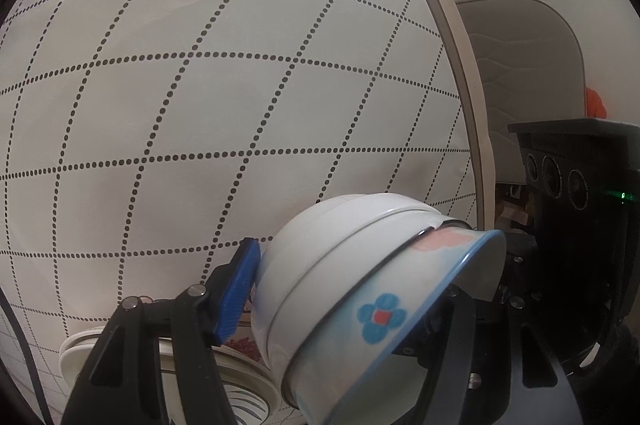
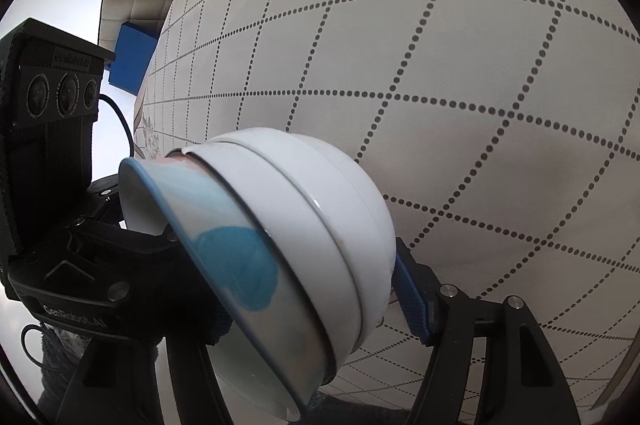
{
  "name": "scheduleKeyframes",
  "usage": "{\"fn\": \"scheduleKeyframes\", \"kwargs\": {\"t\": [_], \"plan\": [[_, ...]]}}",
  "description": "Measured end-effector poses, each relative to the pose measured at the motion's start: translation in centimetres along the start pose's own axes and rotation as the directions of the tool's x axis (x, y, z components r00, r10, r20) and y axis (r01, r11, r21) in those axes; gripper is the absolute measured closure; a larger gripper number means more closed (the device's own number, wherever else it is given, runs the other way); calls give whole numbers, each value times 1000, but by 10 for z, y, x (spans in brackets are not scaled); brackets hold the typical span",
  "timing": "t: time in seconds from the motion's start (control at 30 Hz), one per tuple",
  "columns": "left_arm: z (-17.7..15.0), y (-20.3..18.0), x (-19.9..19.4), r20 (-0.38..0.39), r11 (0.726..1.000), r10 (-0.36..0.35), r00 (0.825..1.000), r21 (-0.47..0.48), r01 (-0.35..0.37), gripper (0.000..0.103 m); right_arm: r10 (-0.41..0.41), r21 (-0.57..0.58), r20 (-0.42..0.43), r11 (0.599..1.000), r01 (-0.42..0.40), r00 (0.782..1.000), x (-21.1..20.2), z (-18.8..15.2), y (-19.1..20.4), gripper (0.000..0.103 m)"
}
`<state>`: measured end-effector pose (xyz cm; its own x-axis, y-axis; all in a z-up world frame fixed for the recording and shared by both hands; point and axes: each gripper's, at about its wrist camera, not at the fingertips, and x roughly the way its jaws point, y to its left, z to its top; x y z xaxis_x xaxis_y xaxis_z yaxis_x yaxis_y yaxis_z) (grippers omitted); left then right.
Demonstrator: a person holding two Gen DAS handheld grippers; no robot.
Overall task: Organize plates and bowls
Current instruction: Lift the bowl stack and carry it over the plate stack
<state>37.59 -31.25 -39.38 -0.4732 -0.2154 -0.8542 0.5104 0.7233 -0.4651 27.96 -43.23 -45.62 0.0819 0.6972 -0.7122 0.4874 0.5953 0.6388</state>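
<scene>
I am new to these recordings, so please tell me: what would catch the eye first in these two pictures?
First, the nested bowls, tilted on their side low in both views: white ones outside, a blue-rimmed one with a blue flower innermost. Both tongs grip this stack, the left tongs and the right tongs, each with a blue pad against the white bowl. Behind lies the tablecloth with dotted diamond lines, and plates show at the left view's bottom.
</scene>
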Motion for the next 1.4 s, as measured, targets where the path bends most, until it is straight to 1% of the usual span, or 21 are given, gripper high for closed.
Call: {"fn": "scheduleKeyframes", "kwargs": {"t": [0.17,0.33,0.53,0.67,0.97,1.1,1.2,1.4], "plan": [[-5,3,-22,22,1000,-2,1000,-4,2,40,-6,-27,-3,1000,5,1000,-9,-2,16,33],[-18,7,-46,53,1000,-1,999,-18,2,40,-16,-60,-7,998,15,1000,-14,-6,39,33],[-50,21,-72,104,998,13,994,-55,-7,40,-16,-107,-29,994,13,999,-9,-17,76,33],[-78,38,-80,124,995,24,992,-102,-11,40,-18,-140,-61,990,9,998,7,-28,102,33],[-131,97,-90,151,976,40,988,-216,-7,40,-27,-201,-146,980,-2,989,63,-49,147,33],[-142,118,-90,159,970,42,986,-244,-2,40,-39,-218,-167,976,2,985,84,-56,158,33],[-149,133,-87,158,965,35,987,-262,8,40,-57,-229,-175,973,15,983,99,-55,168,33],[-152,147,-74,146,959,19,989,-282,23,40,-87,-234,-192,971,41,977,115,-52,168,33]]}}
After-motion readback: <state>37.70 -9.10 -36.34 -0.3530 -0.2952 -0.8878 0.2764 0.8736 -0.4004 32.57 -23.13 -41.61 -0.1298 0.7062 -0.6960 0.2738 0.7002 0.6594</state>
